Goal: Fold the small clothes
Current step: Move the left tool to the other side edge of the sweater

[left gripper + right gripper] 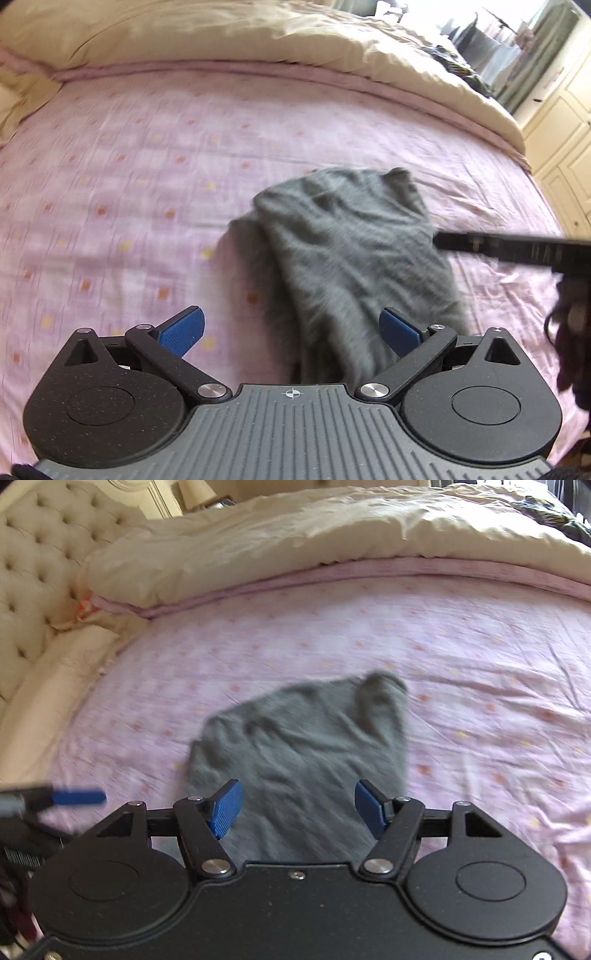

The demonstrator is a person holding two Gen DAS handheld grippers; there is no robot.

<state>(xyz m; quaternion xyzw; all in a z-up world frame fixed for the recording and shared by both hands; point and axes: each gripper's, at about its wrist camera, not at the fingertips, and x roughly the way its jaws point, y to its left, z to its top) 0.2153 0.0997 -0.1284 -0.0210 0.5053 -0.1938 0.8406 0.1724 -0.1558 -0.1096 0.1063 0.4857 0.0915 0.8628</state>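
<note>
A small grey knit garment (pixel 354 254) lies crumpled on the pink patterned bedsheet (pixel 147 166). My left gripper (pixel 293 330) is open just above its near left edge, nothing between the blue pads. In the right wrist view the same grey garment (pixel 306 746) lies straight ahead, and my right gripper (pixel 297 808) hovers open over its near end, holding nothing. The right gripper's dark finger (pixel 509 247) reaches in from the right in the left wrist view, at the garment's right edge. A blurred blue pad (pixel 77 797) of the left gripper shows at the left of the right wrist view.
A cream duvet (pixel 258 40) is bunched along the far side of the bed. A tufted cream headboard (pixel 40 561) stands at the left. Cream cabinets (pixel 565 147) line the right wall. Dark clothes (pixel 458 66) lie on the duvet's far right.
</note>
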